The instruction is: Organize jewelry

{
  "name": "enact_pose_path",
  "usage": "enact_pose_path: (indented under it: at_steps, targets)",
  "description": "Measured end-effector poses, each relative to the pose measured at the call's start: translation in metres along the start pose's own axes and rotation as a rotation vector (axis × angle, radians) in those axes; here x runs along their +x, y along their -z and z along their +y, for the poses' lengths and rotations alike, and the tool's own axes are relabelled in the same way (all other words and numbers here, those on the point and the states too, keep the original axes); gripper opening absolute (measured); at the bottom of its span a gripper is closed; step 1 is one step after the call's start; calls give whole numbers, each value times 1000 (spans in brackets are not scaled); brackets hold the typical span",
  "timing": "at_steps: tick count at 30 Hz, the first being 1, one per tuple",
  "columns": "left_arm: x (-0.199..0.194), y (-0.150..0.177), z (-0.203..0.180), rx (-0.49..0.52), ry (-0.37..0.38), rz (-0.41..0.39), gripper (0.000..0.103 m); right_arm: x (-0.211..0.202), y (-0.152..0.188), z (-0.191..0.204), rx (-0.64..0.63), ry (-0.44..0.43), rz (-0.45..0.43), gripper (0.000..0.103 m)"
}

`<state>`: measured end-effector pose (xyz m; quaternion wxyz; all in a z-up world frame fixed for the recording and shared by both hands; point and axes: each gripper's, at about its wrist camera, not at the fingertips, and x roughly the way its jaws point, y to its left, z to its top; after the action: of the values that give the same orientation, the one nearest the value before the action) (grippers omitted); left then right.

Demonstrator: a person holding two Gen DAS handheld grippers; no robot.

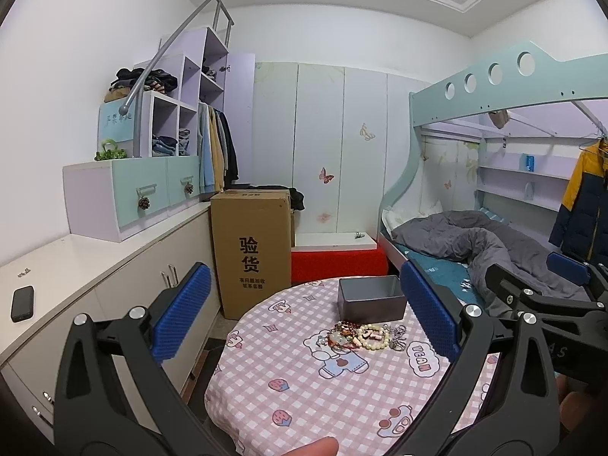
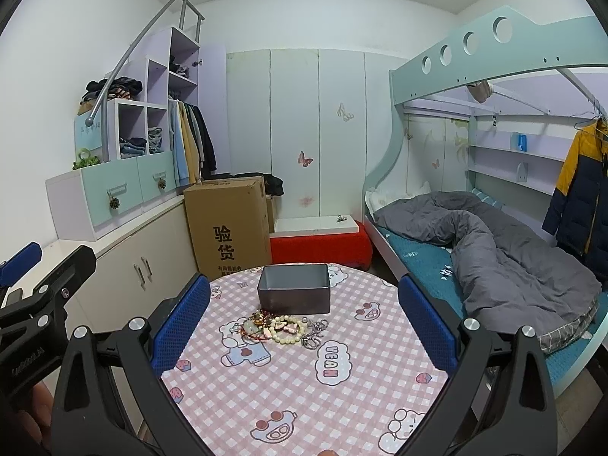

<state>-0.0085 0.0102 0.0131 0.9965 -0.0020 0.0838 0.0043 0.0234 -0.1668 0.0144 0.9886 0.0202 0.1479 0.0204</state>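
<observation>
A small pile of jewelry (image 1: pixel 364 336) lies on the round table (image 1: pixel 296 387) with a pink checked cloth: a cream bead bracelet (image 1: pixel 374 336), reddish beaded pieces and silver pieces. An open grey metal box (image 1: pixel 370 298) stands just behind the pile. In the right wrist view the pile (image 2: pixel 283 328) and the box (image 2: pixel 293 288) sit mid-table. My left gripper (image 1: pixel 304 315) is open and empty, held above the table's near side. My right gripper (image 2: pixel 304 315) is open and empty, also short of the pile.
A tall cardboard box (image 1: pixel 252 250) stands behind the table on the left, beside a long white cabinet (image 1: pixel 76 273) with a black phone (image 1: pixel 22 303). A bunk bed (image 1: pixel 494 235) with a grey duvet is on the right. A red bench (image 1: pixel 338 262) stands behind.
</observation>
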Motion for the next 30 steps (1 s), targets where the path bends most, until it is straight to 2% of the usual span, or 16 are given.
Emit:
enact_pose_path:
  at_steps: [19, 30]
  targets:
    - [8, -2, 3, -16, 18, 8, 97, 11, 0, 10, -32, 4, -1, 95]
    - [41, 14, 7, -28, 13, 64, 97, 37, 7, 10, -54, -6, 37, 95]
